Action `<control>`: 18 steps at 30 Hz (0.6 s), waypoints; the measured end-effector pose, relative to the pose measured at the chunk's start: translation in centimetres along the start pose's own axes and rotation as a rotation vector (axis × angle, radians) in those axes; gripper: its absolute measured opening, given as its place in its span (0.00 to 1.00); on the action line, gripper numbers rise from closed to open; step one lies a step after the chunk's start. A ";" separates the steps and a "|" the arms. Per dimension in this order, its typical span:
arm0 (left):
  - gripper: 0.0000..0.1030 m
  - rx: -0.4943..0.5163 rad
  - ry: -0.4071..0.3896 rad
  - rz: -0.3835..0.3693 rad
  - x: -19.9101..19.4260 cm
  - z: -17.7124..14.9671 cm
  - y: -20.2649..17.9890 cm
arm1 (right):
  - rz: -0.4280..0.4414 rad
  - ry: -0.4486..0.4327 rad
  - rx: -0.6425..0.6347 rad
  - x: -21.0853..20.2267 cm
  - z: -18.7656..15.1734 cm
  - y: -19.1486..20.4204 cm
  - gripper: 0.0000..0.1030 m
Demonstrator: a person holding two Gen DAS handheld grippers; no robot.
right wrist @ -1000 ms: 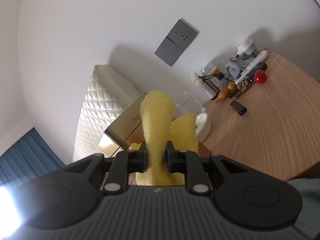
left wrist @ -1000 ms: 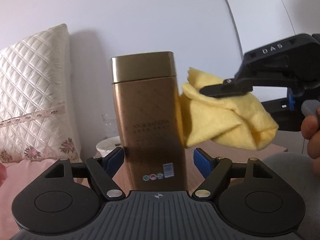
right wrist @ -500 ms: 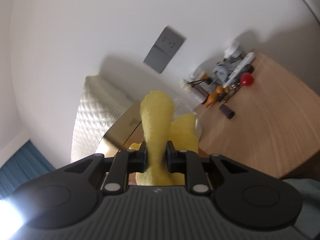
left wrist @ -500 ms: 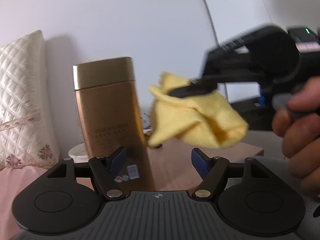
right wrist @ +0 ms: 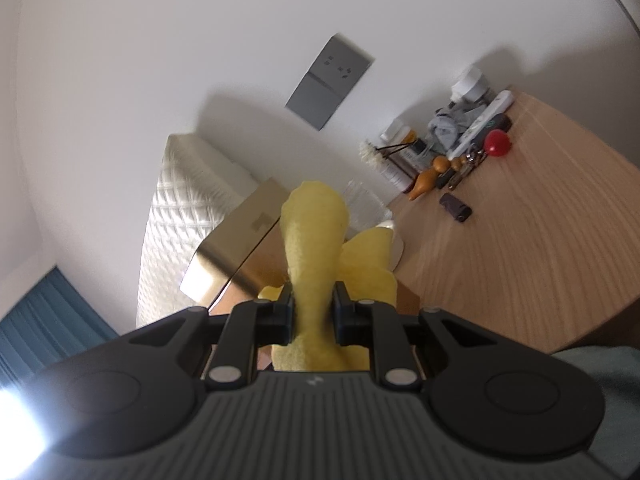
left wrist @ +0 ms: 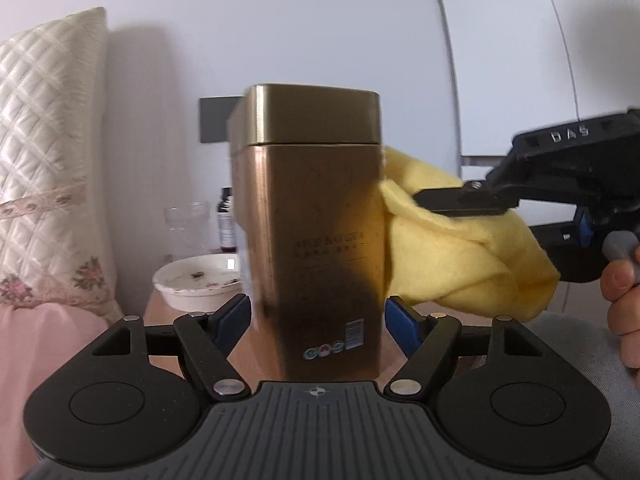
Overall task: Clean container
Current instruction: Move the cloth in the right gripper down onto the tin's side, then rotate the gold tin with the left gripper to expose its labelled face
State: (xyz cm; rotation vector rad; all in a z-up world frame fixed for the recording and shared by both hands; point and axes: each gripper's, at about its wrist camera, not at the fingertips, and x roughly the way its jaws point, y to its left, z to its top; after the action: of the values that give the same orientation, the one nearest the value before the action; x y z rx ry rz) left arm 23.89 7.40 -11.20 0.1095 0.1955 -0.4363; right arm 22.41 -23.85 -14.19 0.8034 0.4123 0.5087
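Observation:
A tall golden tin [left wrist: 316,232] with a lid stands upright in the middle of the left wrist view. The blue pads of my left gripper [left wrist: 318,312] flank its lower sides very closely; whether they clamp it I cannot tell, and its base is hidden behind the gripper body. My right gripper [left wrist: 452,232] comes in from the right, shut on a yellow cloth [left wrist: 460,264] that presses against the tin's right side. In the right wrist view the cloth [right wrist: 314,248] bulges up between the shut fingers of my right gripper [right wrist: 313,312], with the tin [right wrist: 236,248] just beyond it.
Behind the tin are a white bowl [left wrist: 196,280], a clear glass [left wrist: 188,224] and a dark bottle [left wrist: 227,220]. A quilted pillow [left wrist: 48,152] and pink bedding [left wrist: 36,360] lie left. A hand [left wrist: 624,304] is at the right. The wooden table [right wrist: 520,272] carries several small items [right wrist: 452,152].
Half a second ago the cloth had drawn away from the tin and the tin sat left of centre. Now the cloth is back against its right side and the tin is centred between the left pads.

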 end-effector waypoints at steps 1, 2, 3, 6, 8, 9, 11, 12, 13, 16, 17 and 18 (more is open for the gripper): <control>0.76 0.012 0.001 0.007 0.1 0.0 -0.3 | 0.003 0.009 0.003 0.1 0.0 0.2 0.19; 0.76 0.016 0.002 0.006 0.1 -0.1 -0.5 | 0.005 0.009 0.001 0.2 -0.1 0.3 0.19; 0.76 0.019 0.004 0.006 0.1 -0.2 -0.6 | 0.007 0.009 -0.001 0.2 -0.1 0.5 0.19; 0.76 0.005 0.009 -0.002 -0.3 -0.4 -1.3 | 0.011 0.004 0.007 0.4 -0.1 0.5 0.19; 0.76 0.017 0.005 0.002 -1.1 -1.0 -3.8 | 0.011 0.000 0.020 0.4 0.1 0.3 0.19; 0.76 0.024 0.004 0.007 -1.2 -1.2 -4.5 | 0.007 -0.005 0.026 0.3 0.2 0.2 0.19; 0.77 0.025 0.001 0.010 -1.0 -1.3 -5.4 | -0.001 -0.017 0.036 0.1 0.4 0.0 0.19; 0.78 0.017 0.000 -0.001 -1.0 -1.2 -5.6 | -0.005 -0.024 0.041 -0.1 0.5 -0.2 0.19; 0.78 0.007 0.000 -0.017 -0.9 -1.1 -5.9 | -0.010 -0.032 0.049 -0.2 0.7 -0.4 0.20; 0.78 0.011 0.000 -0.061 -0.5 -1.1 -6.8 | -0.023 -0.054 0.073 -0.6 1.3 -1.1 0.20; 0.78 0.015 -0.001 -0.076 -0.4 -1.1 -7.0 | -0.028 -0.062 0.081 -0.8 1.5 -1.4 0.20; 0.78 0.019 -0.004 -0.090 -0.3 -1.1 -7.1 | -0.032 -0.069 0.090 -0.9 1.7 -1.6 0.21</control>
State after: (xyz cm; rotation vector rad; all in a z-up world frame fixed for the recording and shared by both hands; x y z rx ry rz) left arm 20.38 1.28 -12.68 0.1183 0.1927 -0.5278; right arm 23.02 -26.28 -14.25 0.8967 0.3856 0.4333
